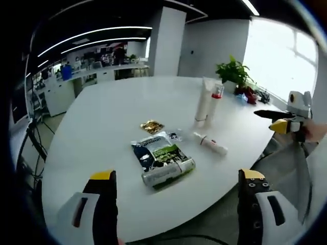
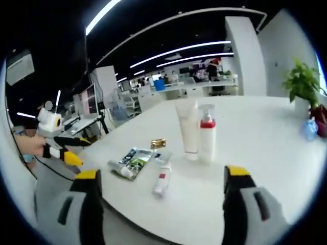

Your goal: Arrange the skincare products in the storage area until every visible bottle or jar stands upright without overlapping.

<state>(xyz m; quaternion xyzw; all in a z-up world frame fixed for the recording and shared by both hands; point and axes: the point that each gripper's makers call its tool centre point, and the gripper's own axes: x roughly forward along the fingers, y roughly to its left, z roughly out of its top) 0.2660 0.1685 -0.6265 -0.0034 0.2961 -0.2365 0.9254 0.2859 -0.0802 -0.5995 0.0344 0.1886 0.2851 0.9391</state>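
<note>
Open office — white table (image 1: 102, 132), bright window (image 1: 278, 56)

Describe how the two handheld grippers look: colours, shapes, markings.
The left gripper has two black jaws capped with yellow tips, each backed by a white housing with a dark slot. The right gripper matches: black jaws, yellow tips, white slotted housings. Seen from the side in the other gripper's view, each carries a white body above black jaws with yellow tips. No cables or sleeves are clearly visible.
</note>
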